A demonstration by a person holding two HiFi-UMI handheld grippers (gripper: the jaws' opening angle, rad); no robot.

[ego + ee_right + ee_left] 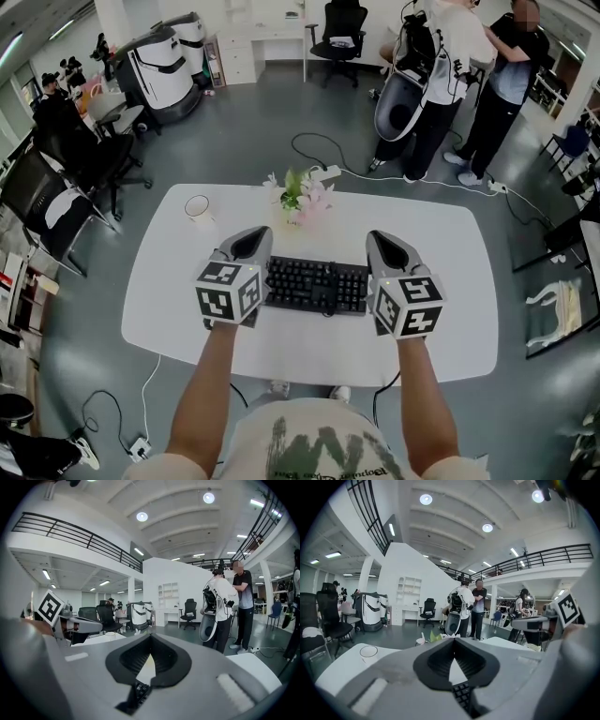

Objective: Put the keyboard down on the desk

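Your left gripper (251,244) and right gripper (388,249) sit at opposite ends of the keyboard (316,284) on the desk (450,244), claws pressed together, seemingly pinching it.

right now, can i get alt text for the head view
Seen from above, a person's left gripper and right gripper, both closed, sit at the two ends of a black keyboard on a white table. A cup and flowers stand farther back.
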